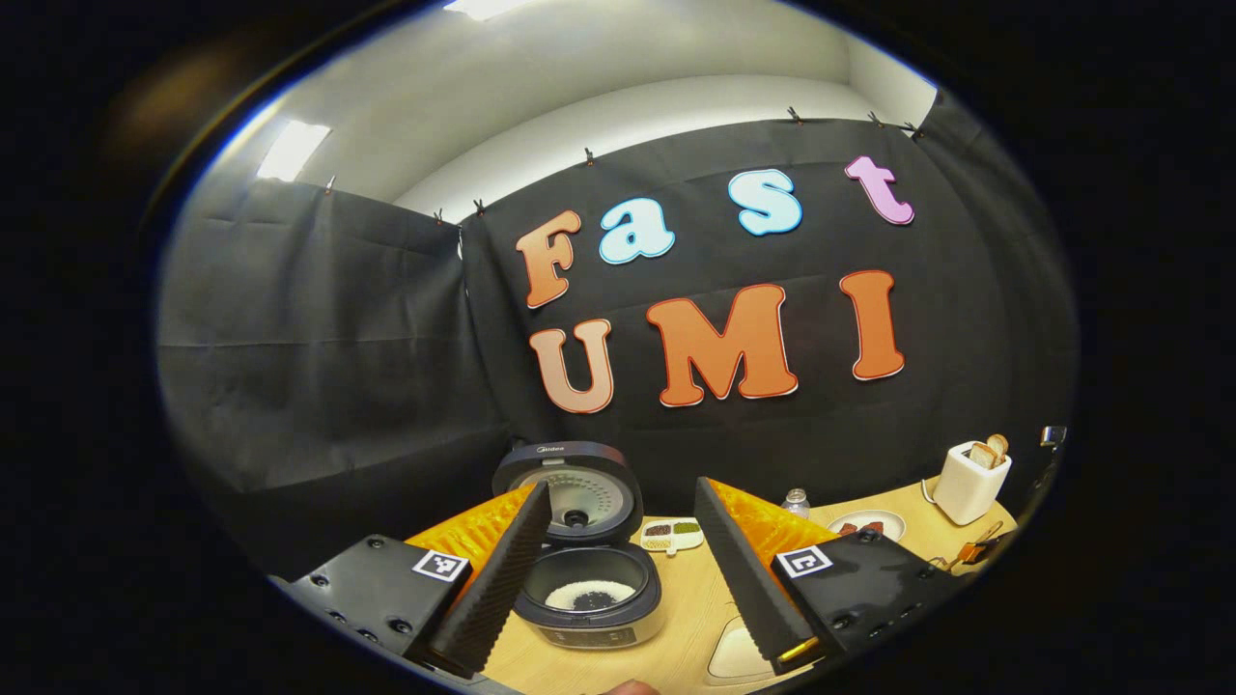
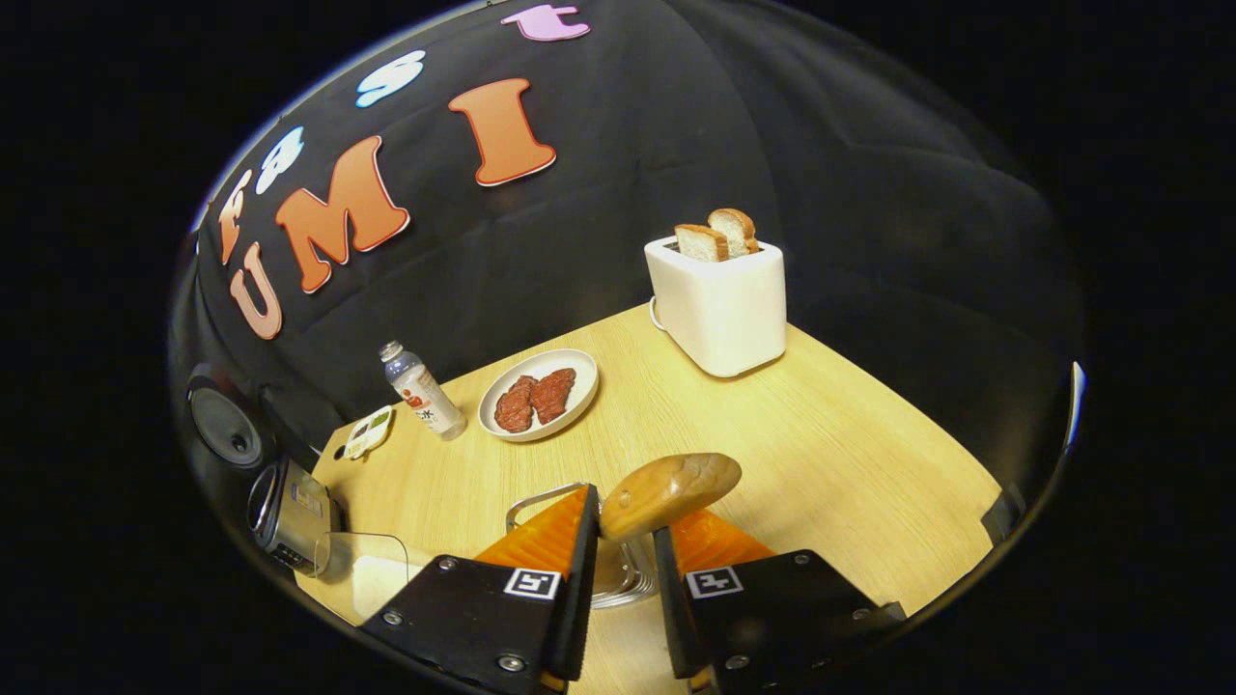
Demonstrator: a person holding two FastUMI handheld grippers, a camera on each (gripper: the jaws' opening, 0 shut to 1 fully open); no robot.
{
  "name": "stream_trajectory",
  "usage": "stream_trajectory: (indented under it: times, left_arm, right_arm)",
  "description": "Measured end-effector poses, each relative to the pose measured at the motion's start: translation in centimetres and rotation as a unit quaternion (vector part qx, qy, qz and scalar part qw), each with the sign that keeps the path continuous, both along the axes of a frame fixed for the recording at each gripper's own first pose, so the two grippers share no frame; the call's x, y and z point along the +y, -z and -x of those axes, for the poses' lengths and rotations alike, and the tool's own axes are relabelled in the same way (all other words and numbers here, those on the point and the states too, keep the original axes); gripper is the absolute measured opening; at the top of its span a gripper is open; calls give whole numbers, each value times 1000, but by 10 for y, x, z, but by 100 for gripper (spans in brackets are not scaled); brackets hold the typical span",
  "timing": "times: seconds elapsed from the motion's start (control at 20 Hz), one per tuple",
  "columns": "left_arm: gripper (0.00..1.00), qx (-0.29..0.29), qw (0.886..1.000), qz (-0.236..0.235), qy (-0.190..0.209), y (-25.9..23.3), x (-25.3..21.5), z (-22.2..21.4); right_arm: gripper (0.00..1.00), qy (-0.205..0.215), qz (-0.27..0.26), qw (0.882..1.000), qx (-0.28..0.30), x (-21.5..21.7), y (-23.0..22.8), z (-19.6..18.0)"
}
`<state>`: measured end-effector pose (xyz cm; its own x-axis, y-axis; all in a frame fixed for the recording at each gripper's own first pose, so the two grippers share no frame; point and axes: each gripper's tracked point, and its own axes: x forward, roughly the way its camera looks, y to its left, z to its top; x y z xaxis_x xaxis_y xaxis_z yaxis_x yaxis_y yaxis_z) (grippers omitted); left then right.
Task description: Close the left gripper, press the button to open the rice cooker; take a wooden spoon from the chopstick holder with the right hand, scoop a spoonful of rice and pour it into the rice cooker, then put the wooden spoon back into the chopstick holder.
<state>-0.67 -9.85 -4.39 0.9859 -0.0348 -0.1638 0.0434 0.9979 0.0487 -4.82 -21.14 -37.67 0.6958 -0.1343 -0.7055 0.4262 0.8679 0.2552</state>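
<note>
2 grippers are at work over your wooden table (image 2: 830,434). Your left gripper (image 1: 623,569) has its fingers spread wide with nothing between them, and between the fingers you look at the rice cooker (image 1: 589,589), which stands near you on the table with its lid (image 1: 570,487) tipped up and back. Inside the pot there is a small patch of white rice with darker grains in the middle.

Your right gripper (image 2: 626,565) has its fingers drawn narrow on the wooden spoon (image 2: 668,494); the bowl of the spoon sticks up past the fingertips, rounded back toward the camera. Just beneath and behind the fingers sits a metal wire-rimmed holder (image 2: 541,502); you cannot tell whether the spoon touches it.

Farther off in the right gripper view stand a white toaster (image 2: 719,314) with 2 slices of bread, a plate (image 2: 539,394) with 2 pieces of meat, a small bottle (image 2: 422,391) and a divided dish (image 2: 368,432).
</note>
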Motion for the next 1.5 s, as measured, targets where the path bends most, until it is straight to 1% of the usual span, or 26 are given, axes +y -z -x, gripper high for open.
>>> stream_trajectory:
  times: [0.1, 0.3, 0.35, 0.4, 0.45, 0.5, 0.55, 0.6, 0.75, 0.9, 0.95, 1.0, 1.05, 1.1, 1.15, 1.2, 1.3, 1.45, 1.5]
  left_arm:
    - [97, 3, 1000, -1, 3, 2, 0, 1]
    - [97, 0, 1000, -9, 3, -1, 7, 4]
    - [97, 0, 1000, -10, 1, -1, 9, 4]
    - [98, 0, 1000, -11, -1, 0, 10, 5]
    - [98, 2, 1000, -11, -1, 0, 11, 6]
    - [99, 3, 1000, -12, -2, 2, 13, 7]
    - [99, 4, 1000, -12, -4, 3, 15, 8]
    - [100, 6, 1000, -12, -6, 5, 16, 8]
    - [100, 10, 1000, -4, -8, 10, 20, 5]
    - [100, 8, 1000, 3, -4, 13, 24, -2]
    - [96, 5, 1000, 8, -2, 12, 25, -5]
    - [100, 2, 1000, 10, -2, 12, 28, -7]
    - [96, -1, 1000, 11, -1, 12, 30, -11]
    - [97, -5, 1000, 13, -2, 12, 34, -14]
    - [100, -9, 1000, 15, -1, 12, 36, -17]
    - [97, -13, 1000, 20, 1, 13, 39, -20]
    - [97, -18, 1000, 25, 1, 16, 49, -27]
    - [96, -10, 999, 34, 0, 27, 64, -36]
    - [99, -5, 999, 38, 0, 32, 70, -39]
  right_arm:
    - [30, 0, -10, 1000, 0, 1, 4, -7]
    - [29, -6, -28, 1000, 0, 5, 14, -19]
    - [19, 1, -30, 1000, -7, 3, 12, -24]
    - [26, 6, -33, 999, -12, 0, 12, -27]
    - [25, 10, -36, 999, -12, 0, 12, -29]
    - [18, 12, -39, 999, -11, 1, 11, -28]
    - [20, 13, -39, 999, -10, 3, 10, -28]
    - [16, 10, -32, 999, -8, 5, 9, -28]
    - [12, -11, -7, 1000, 1, 10, 0, -22]
    - [11, -4, 4, 1000, -4, 8, -21, -24]
    - [10, -1, 8, 1000, -8, 7, -32, -24]
    - [10, 2, 13, 1000, -16, 7, -44, -25]
    - [11, 3, 20, 999, -25, 8, -57, -26]
    - [11, 3, 25, 999, -33, 10, -69, -27]
    - [11, -4, 26, 999, -35, 17, -75, -27]
    - [10, -13, 22, 999, -34, 27, -81, -26]
    - [10, -26, 41, 998, -39, 40, -96, -25]
    - [10, -45, 27, 997, -56, 72, -116, -28]
    - [10, -51, 23, 997, -59, 84, -120, -30]
